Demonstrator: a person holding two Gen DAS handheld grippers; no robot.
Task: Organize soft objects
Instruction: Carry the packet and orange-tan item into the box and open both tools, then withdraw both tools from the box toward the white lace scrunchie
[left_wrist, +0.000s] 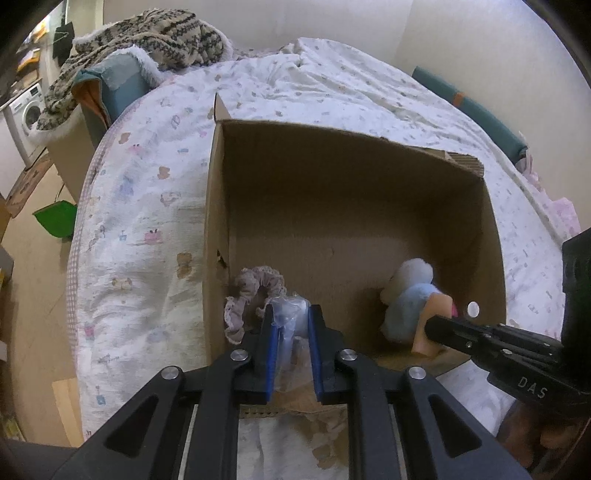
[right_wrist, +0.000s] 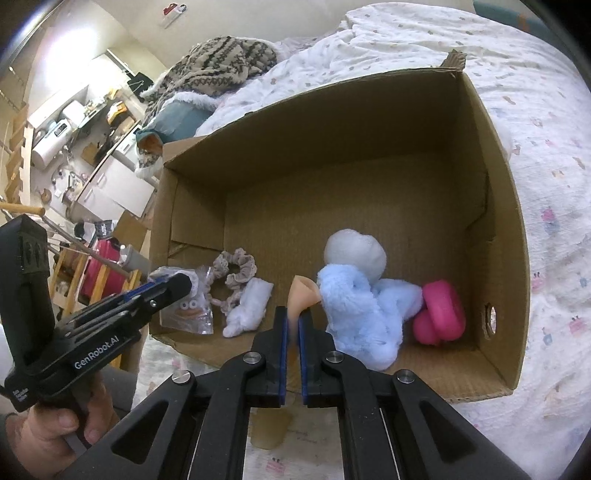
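Grippers over the cardboard box (right_wrist: 509, 236): your left gripper (left_wrist: 291, 325) pinches a plastic packet (left_wrist: 291, 317), right gripper (right_wrist: 293, 325) clamps a beige piece (right_wrist: 301, 295), ready to drop.

Readable markings:

1. "DAS" in pale raised letters on the black body of the right gripper (left_wrist: 448, 325), at about 4 o'clock in the left wrist view.
2. "GenRobot.AI" in white letters on the black side of the left gripper (right_wrist: 177, 286), at about 8 o'clock in the right wrist view.
3. A small white label low on the same gripper's handle, at about 8 o'clock near the edge; its print is too small to read.
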